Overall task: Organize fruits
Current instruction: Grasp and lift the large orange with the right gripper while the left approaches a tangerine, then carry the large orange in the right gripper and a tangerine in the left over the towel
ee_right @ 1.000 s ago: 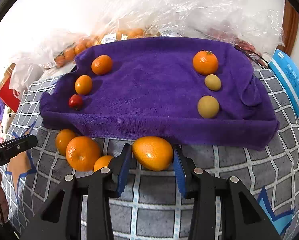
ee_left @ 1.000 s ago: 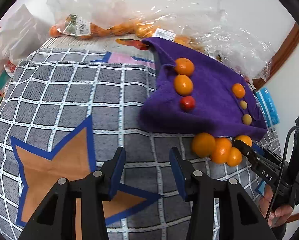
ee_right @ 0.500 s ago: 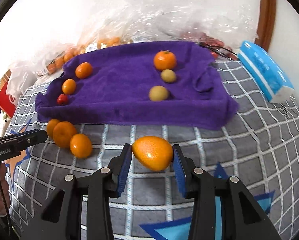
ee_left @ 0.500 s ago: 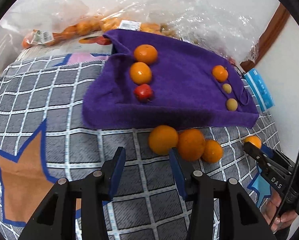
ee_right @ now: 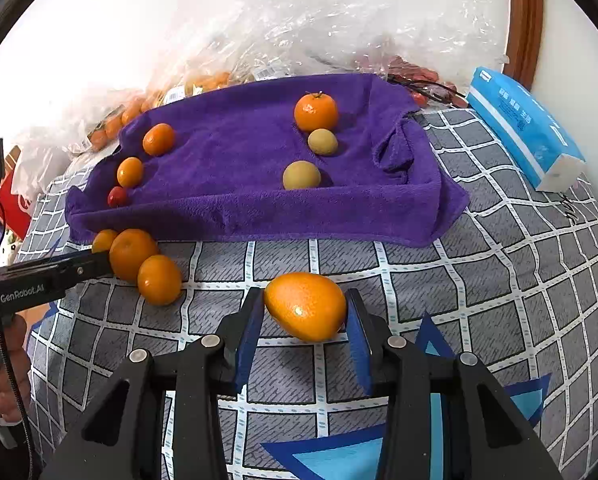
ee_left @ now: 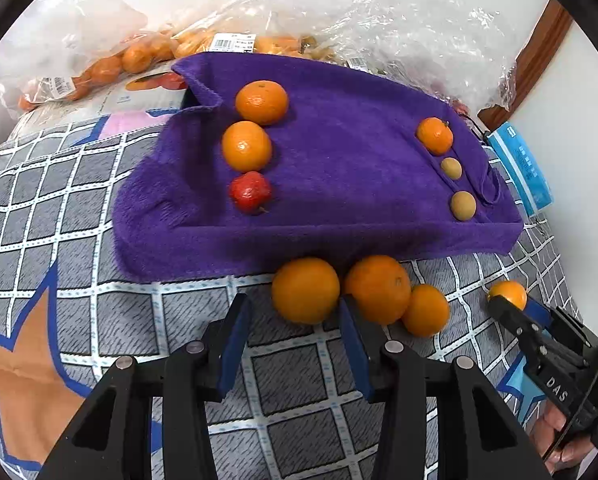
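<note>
**Orange in the right jaws, lower centre**

Pinched between both blue pads of the right gripper [ee_right: 305, 320]: one oval orange [ee_right: 305, 306], above the checked cloth [ee_right: 499, 280]. At left, three loose oranges [ee_right: 133, 254] below the purple towel [ee_right: 239, 152]. Spread wide with nothing held, the left gripper [ee_left: 295, 324], just short of the nearest orange [ee_left: 305, 290].

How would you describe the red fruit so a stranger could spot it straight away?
Find the purple towel on the checked cover. Along its left side three fruits sit in a row; the red fruit is at the near end, the smallest, and the only one that is not orange.
</note>
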Available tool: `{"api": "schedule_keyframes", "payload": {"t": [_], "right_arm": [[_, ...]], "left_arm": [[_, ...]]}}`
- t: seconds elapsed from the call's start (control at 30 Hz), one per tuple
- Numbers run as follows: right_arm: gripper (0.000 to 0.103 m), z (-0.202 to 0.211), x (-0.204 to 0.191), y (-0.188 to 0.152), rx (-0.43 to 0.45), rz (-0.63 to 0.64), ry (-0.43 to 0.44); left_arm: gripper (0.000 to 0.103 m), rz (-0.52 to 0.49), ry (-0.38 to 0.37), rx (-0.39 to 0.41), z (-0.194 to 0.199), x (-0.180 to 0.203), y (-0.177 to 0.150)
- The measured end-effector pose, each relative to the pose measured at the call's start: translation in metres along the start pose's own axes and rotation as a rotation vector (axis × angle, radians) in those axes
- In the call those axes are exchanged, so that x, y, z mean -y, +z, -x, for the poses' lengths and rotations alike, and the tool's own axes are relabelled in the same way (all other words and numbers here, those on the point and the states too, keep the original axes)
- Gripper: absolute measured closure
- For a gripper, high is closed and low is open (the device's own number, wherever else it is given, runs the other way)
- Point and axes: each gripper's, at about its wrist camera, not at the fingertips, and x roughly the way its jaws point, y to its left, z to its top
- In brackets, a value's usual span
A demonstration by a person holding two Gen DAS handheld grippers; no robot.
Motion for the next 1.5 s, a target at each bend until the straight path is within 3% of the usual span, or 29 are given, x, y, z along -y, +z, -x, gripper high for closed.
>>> {"api": "schedule_keyframes", "payload": {"t": [0.13,0.27,0.53,1.5], "right_arm": [[0.063,0.001,-0.001,-0.002,-0.005,0.008,0.012],[0.063,0.002,-0.001,-0.004,-0.007,0.008,0.012],[0.063,0.010,0.003,-0.004,0.006,-0.001,0.010],[0.063,0.117,-0.010,0.009,0.233,0.040,-0.058]], "left_arm": [[0.061,-0.008,0.008,0.001,-0.005,0.006,0.003],[0.070,-0.019,0.012,0.000,-0.008,0.012,0.006],[0.070,-0.003,0.015,-0.005,-0.004,0.011,0.003],[0.070,0.021,0.027,0.177,0.103,0.007,-0.029]]}}
